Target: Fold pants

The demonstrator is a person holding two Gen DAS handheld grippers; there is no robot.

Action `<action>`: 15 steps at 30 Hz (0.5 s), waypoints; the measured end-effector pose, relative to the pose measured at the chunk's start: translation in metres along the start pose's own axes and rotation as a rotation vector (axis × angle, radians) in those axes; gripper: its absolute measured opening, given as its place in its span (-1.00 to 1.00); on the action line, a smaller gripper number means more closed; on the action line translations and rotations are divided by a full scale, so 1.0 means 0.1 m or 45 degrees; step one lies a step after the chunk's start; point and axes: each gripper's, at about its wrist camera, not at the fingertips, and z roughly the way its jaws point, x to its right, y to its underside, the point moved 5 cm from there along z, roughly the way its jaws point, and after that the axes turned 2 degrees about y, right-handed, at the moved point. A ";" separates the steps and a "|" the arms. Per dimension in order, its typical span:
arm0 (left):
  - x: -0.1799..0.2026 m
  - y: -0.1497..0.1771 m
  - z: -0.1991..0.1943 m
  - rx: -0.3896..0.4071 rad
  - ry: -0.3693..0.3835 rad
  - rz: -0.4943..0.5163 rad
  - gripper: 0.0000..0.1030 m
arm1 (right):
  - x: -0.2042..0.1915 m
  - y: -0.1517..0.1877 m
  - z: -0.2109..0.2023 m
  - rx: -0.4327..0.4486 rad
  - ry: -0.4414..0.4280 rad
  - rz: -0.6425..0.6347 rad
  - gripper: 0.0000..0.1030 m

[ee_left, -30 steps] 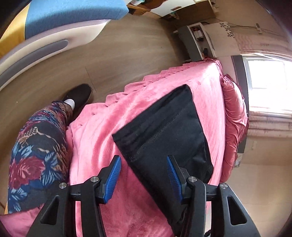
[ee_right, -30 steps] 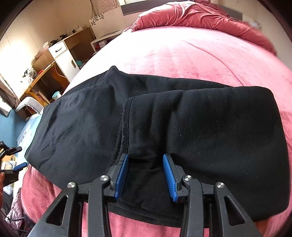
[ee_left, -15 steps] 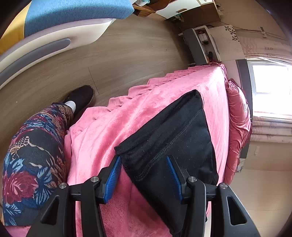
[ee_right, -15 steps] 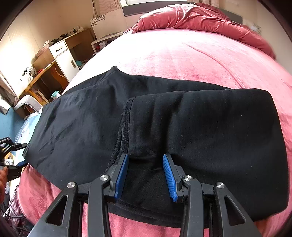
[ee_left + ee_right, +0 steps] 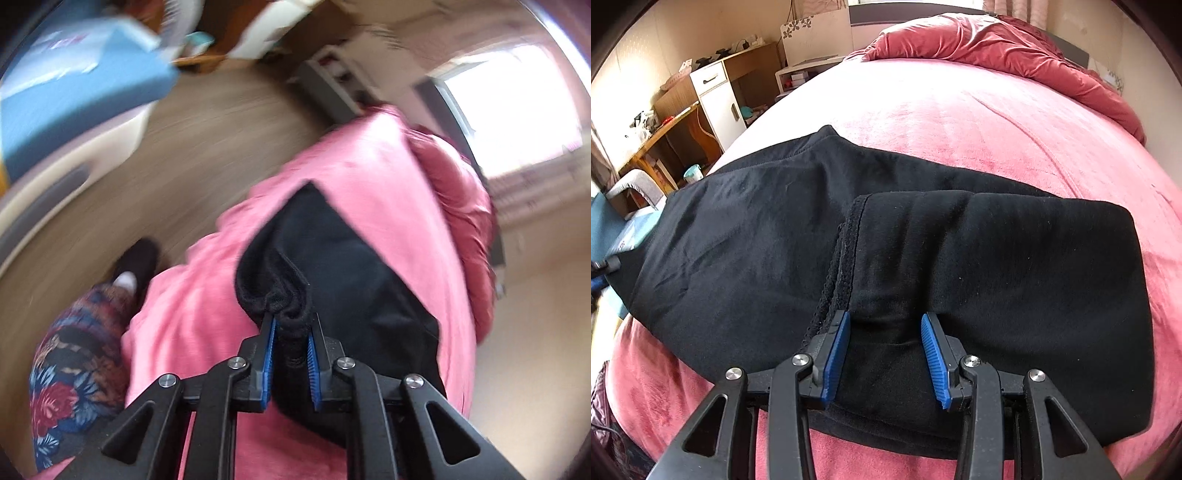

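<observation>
Left wrist view is pretty motion-blurred, but the left hand-held gripper (image 5: pixel 290 332) is clearly clamped on a bunched-up end of the black pants (image 5: pixel 347 266); its jaws have just been closing, and the fabric is pinched between the blue pads. The person's flowery trouser leg (image 5: pixel 74 369) and a dark shoe (image 5: pixel 138 258) show at the left, on the wood floor (image 5: pixel 207 155).

In the right wrist view the pants (image 5: pixel 746 236) lie across the near part of the pink bed (image 5: pixel 960 122), the right part doubled over into a thicker layer. The right hand-held gripper (image 5: pixel 885 325) sits with its jaws partly apart right at the near edge of that folded layer; can't tell whether the pads actually press the cloth. A rumpled red quilt (image 5: pixel 997 44) lies at the far end.

No containers I can make out.
</observation>
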 end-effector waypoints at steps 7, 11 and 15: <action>0.62 0.18 -0.03 -0.032 0.141 0.298 -0.72 | -0.03 -0.04 0.02 -0.011 0.023 -0.003 -0.03; 0.89 0.35 -0.02 -0.073 0.196 0.447 -0.73 | -0.03 -0.09 -0.01 -0.033 0.032 -0.034 0.08; 1.13 0.54 -0.02 -0.111 0.241 0.602 -0.73 | 0.03 -0.26 -0.26 0.052 -0.087 0.080 0.10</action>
